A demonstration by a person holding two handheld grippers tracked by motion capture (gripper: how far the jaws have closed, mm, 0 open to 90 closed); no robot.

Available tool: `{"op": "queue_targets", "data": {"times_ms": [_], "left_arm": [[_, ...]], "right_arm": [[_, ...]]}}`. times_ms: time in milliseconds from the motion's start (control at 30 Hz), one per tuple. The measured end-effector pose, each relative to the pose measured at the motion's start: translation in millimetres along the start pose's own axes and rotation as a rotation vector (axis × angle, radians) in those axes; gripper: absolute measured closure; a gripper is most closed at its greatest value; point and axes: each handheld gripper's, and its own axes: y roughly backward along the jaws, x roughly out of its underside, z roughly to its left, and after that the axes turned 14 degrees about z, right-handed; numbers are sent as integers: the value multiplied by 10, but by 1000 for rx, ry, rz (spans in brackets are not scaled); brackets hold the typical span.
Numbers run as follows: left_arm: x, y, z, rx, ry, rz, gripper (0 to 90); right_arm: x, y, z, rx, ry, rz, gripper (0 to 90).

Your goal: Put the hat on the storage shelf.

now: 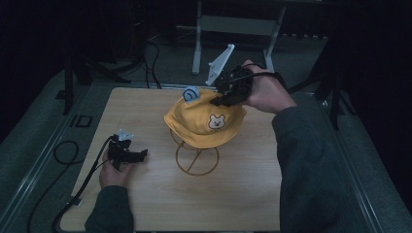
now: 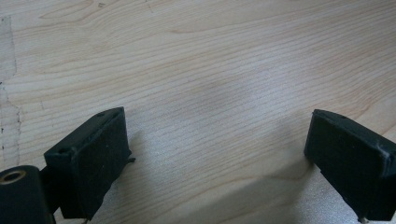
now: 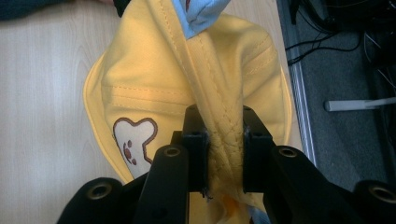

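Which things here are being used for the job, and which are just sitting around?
In use:
- yellow hat, pinched in the right gripper
- wire stand under the hat

Just around:
- left gripper, open over the bare table
- metal frame behind the table
- cables on the floor

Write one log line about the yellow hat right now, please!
right gripper: shut on yellow hat | hat: over wire stand | left gripper: open, above wooden table
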Motion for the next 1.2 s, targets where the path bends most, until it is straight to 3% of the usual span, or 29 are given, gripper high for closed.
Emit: {"op": "queue_targets", "data": {"times_ms": [733,1067,1100,1200], "left_arm": [[0,-1,-1,0,1,-1,62],[0,-1,-1,0,1,-1,62],[0,-1,-1,0,1,-1,63],[0,-1,-1,0,1,-1,62]], "right_arm": [[-328,-250,65,-22,21,24,753],[-354,-375,91,-52,10,14,737],[-351,-391,85,-66,7,7,662],[-370,-397,96,-59,-6,-9,547]]}}
